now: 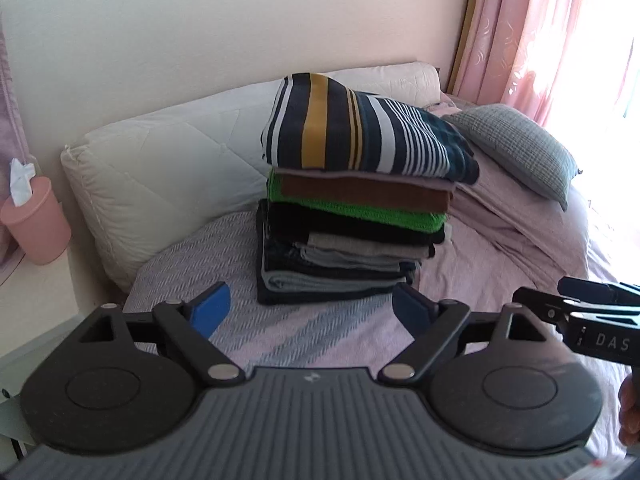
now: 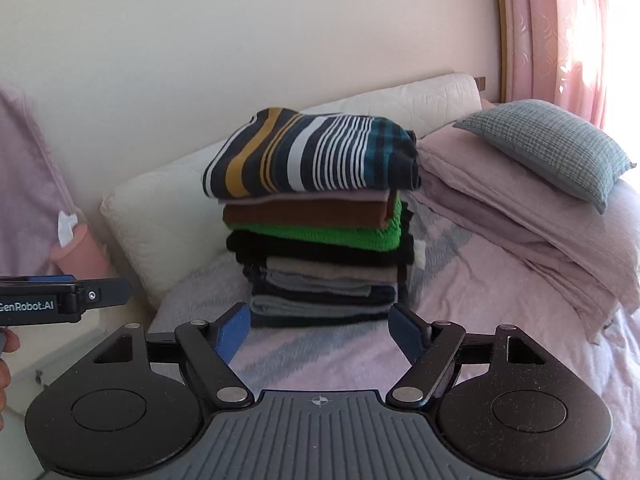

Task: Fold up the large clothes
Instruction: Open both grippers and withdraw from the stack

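I hold two grippers above a bed, both aimed at a stack of folded clothes (image 1: pixel 352 200) that rests on the striped bedspread (image 1: pixel 280 328), in front of a white pillow (image 1: pixel 160 168). The striped top (image 1: pixel 360 132) lies uppermost on the stack, slightly overhanging, which I judge to be the latest item placed. My left gripper (image 1: pixel 310 312) and my right gripper (image 2: pixel 320 328) both have their fingers spread wide with nothing between them, short of the stack, so I judge the garment is released. Only the left view shows a pink cup (image 1: pixel 36 224) with tissue clearly, left of the stack. The right view shows more of the grey cushion (image 2: pixel 548 144) and folded pink sheets (image 2: pixel 520 220) right of the stack.
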The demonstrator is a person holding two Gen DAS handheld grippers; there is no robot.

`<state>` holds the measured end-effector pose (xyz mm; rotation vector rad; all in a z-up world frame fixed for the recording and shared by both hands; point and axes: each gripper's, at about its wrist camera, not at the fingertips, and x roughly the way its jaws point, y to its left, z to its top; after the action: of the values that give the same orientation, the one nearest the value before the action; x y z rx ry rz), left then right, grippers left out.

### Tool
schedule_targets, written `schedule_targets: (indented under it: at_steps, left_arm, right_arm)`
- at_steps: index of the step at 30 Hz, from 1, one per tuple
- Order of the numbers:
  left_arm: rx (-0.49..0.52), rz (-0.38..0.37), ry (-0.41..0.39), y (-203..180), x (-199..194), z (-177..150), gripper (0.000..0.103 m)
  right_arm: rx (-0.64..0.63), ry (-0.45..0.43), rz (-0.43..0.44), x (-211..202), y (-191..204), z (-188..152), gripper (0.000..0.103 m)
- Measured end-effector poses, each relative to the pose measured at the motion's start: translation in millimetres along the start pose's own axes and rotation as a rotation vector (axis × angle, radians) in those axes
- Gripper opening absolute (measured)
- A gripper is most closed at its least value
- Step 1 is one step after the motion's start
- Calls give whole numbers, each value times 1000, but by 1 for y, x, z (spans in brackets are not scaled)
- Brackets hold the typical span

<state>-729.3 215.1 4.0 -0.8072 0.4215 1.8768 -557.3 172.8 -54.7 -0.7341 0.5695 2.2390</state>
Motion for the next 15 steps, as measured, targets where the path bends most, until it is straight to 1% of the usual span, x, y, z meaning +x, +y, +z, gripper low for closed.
schedule_targets:
  at_steps: [3, 9, 15]
  left_arm:
    - [-3, 4, 7, -6, -14, -18, 89]
    - [-5, 9, 29, -17, -34, -45, 96]
    - [-5, 34, 37, -25, -50, -68, 98]
  right_arm:
    - [-5, 12, -6, -13, 0, -12, 73]
    - [-19, 42, 11, -33, 2, -34, 73]
    - [-43, 69, 34, -49, 6, -47, 73]
